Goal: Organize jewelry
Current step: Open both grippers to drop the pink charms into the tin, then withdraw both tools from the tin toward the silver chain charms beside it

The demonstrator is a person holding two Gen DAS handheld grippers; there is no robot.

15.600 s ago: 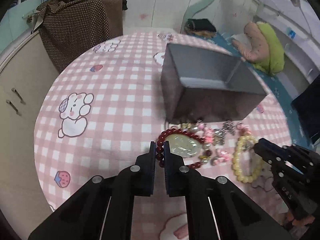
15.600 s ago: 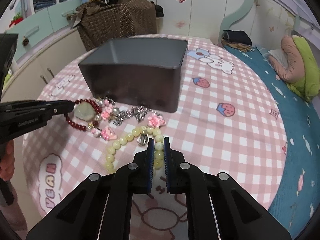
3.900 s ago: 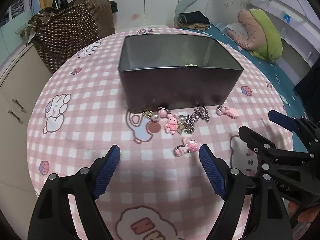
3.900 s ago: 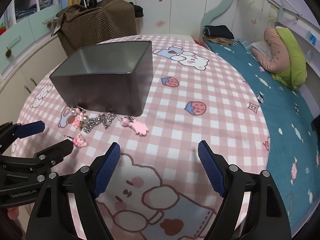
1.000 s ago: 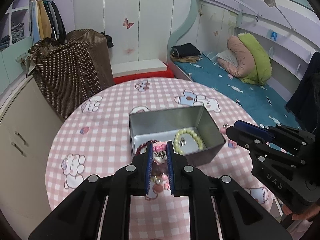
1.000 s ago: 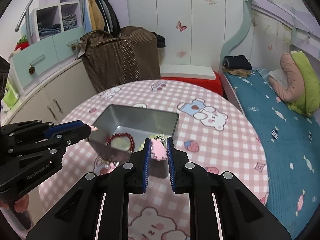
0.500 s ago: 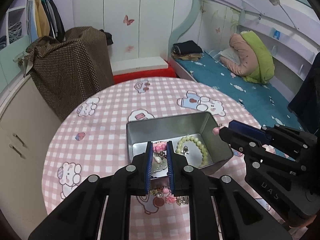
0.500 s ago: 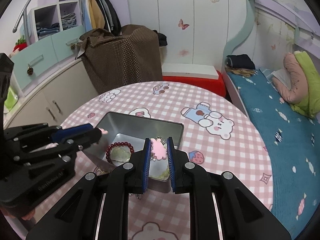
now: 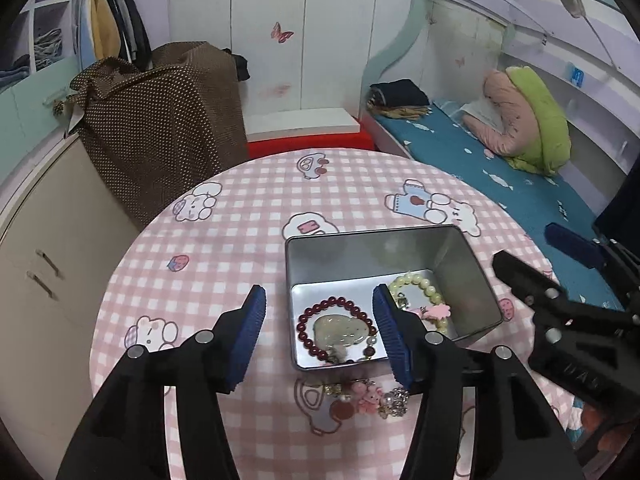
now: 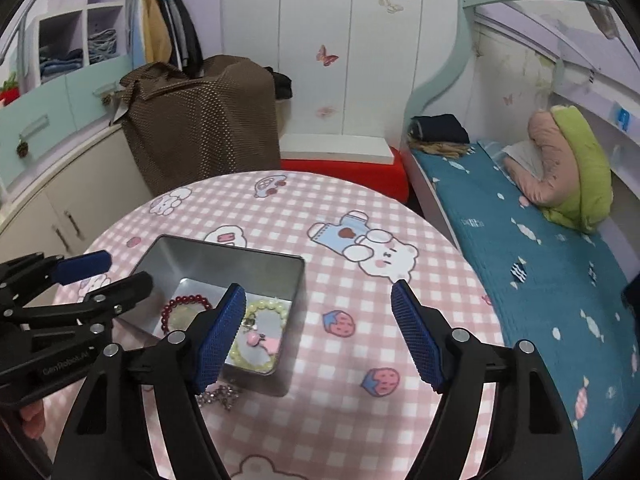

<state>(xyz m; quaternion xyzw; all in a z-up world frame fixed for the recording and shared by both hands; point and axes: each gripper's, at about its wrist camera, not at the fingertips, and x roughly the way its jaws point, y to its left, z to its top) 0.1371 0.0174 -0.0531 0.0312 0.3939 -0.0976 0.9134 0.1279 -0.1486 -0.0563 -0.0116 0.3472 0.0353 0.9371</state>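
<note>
The left wrist view looks almost straight down into the metal tin (image 9: 464,264) on the pink checked tablecloth (image 9: 240,240) and shows its floor plainly: a dark red bead bracelet (image 9: 316,320) ringing a pale green pendant (image 9: 340,330), a cream bead bracelet (image 9: 420,284) toward the right wall, and a pink charm (image 9: 438,311) lying on the cream beads. It alone shows the small heap of pink charms and chain (image 9: 368,394) on the cloth just in front of the tin's near wall. The right wrist view sees the tin (image 10: 224,250) from its right side, so the red bracelet (image 10: 188,302) is partly hidden behind a finger, and of the heap outside only a silvery chain (image 10: 220,396) shows.

The left gripper (image 9: 320,330) hangs over the tin's near left corner; its jaws are opening, well apart, with nothing pressed between the blue pads (image 9: 250,336). The right gripper (image 10: 320,336) hangs over the tin's right edge and the cloth beside it; its jaws are opening too, spread wider, and hold nothing. Each gripper shows in the other's view at the side, parted.

The tin is plain grey metal, rectangular, lidless, with shiny inner walls.
</note>
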